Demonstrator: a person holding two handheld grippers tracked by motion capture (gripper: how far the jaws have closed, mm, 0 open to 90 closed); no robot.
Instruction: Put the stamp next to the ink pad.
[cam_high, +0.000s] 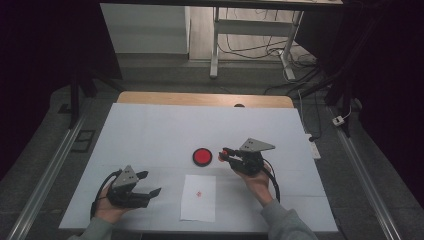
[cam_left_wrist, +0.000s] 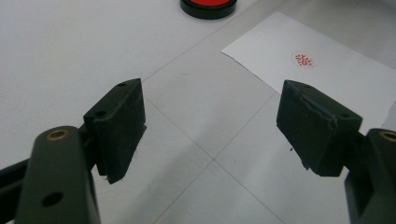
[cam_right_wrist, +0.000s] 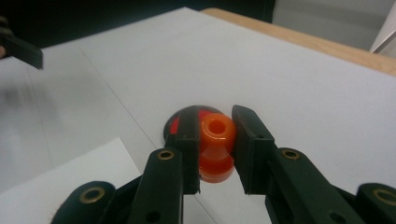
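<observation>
High view: your right gripper (cam_high: 226, 154) has its fingers clamped on the small orange plastic stamp (cam_high: 223, 155), just beside the round red ink pad (cam_high: 202, 156) on the desk (cam_high: 150, 130); your left gripper (cam_high: 148, 183) fingers stand wide, empty.

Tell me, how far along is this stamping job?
One red mark already sits on the paper, so a stamping looks done. Now the right gripper is clamped on the orange stamp, holding it beside the red ink pad. The left gripper waits open over the table. Probably left: re-inking or setting the stamp down.
</observation>
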